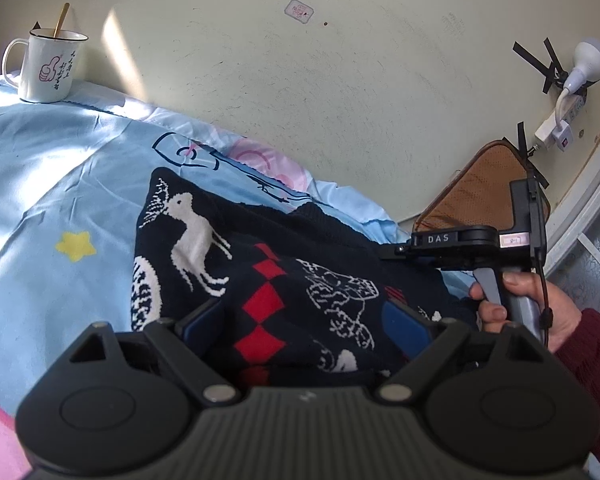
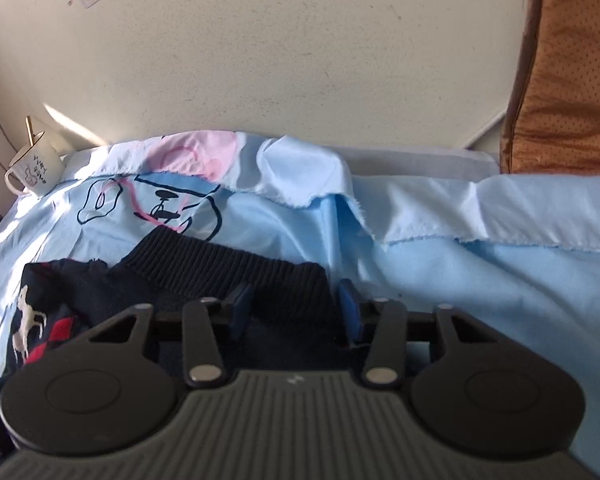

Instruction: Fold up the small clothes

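Left wrist view has the left gripper [image 1: 304, 320] spread wide over the navy sweater [image 1: 268, 264] lying on the blue sheet [image 1: 60, 184], while right wrist view shows the right gripper [image 2: 294, 308] parted astride its ribbed hem [image 2: 228, 264].

A white mug [image 1: 44, 66] holding a spoon [image 1: 61, 20] stands on the light-blue sheet [image 1: 40, 184] near the wall [image 1: 340, 80].

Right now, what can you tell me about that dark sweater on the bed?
The sweater is a navy knit with white deer and red diamonds, lying rumpled on the light blue sheet. Its ribbed hem faces the wall. The left gripper straddles the patterned part with jaws open; the right gripper straddles the hem, also open.
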Motion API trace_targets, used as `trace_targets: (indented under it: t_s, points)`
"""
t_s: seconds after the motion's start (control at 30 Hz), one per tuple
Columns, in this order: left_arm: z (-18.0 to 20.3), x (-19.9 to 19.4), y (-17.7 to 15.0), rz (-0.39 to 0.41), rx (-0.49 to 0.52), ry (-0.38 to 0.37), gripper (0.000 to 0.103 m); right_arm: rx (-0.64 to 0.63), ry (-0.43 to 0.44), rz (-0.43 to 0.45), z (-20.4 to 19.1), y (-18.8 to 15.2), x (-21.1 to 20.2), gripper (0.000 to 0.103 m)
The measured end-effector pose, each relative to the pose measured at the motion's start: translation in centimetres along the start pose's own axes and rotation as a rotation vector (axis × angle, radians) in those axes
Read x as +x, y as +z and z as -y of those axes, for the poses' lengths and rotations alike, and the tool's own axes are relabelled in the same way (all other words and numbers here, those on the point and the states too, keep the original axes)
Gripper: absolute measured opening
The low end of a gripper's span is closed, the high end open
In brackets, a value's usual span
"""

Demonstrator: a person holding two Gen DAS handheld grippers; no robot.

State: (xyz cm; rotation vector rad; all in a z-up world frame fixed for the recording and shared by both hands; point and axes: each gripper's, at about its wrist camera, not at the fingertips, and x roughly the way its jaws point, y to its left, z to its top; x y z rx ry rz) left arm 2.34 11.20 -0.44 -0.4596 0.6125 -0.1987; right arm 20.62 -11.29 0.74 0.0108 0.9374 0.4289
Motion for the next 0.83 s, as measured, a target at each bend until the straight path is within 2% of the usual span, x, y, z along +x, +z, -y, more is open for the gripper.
trace_targets:
  t_s: [0.1, 0.27, 0.4, 0.67, 0.83]
  points:
    - [-0.1, 0.1, 0.1, -0.002, -0.006, -0.001, 0.089, -0.038, -0.011, 0.055, -1.0, 0.0, -1.5, 0.014]
    - [-0.3, 0.1, 0.2, -0.001, -0.010, -0.006, 0.089, -0.097, 0.029, 0.204, -2.5, -0.3, -6.7, 0.013]
    - [-1.1, -0.3, 0.5, 0.021, -0.050, -0.055, 0.089, -0.159, 0.066, 0.282, -4.2, -1.7, -11.1, 0.013]
    - [-2.8, -4.2, 1.2, 0.189, -0.112, -0.199, 0.090, -0.333, 0.070, 0.397, -8.1, -7.6, -18.1, 0.013]
    - [-4.4, -9.0, 0.4, 0.236, -0.164, -0.208, 0.092, -0.393, 0.108, 0.425, -9.1, -12.4, -21.6, 0.013]
